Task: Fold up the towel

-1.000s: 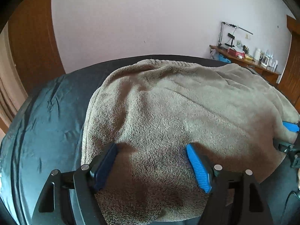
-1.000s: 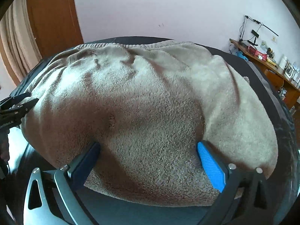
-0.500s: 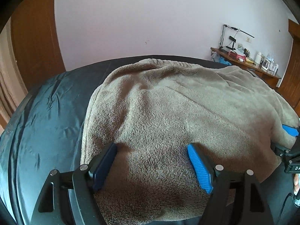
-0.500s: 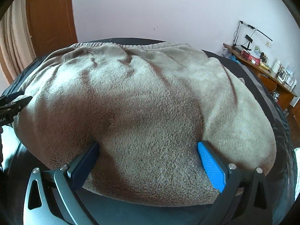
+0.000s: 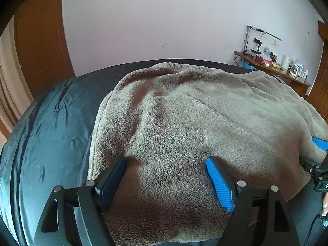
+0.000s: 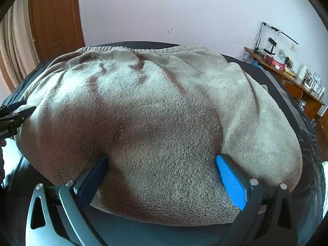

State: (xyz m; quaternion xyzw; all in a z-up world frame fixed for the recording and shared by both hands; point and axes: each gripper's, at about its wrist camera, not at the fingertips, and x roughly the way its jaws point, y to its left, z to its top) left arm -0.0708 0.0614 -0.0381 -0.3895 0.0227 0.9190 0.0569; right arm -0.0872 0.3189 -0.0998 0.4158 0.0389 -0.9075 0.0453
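Bedcover (image 5: pixel 51 135), dark, is the biggest thing here, w/ the tan towel (image 5: pixel 194 123) spread flat on it, long axis running 9 to 3 across both views. Near hem sits at 6, right under both grippers. Left gripper (image 5: pixel 166 176) jaws are opening, fabric between them but not pinched; right gripper (image 6: pixel 162 174) is spread wide over the hem too. Both abt equally near. No containers in sight afaict.

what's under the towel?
The brown towel lies spread on a dark sheet, which shows past its left, far and near edges. Whatever sits beneath the towel's middle is covered and cannot be seen; no clear lump shows through.
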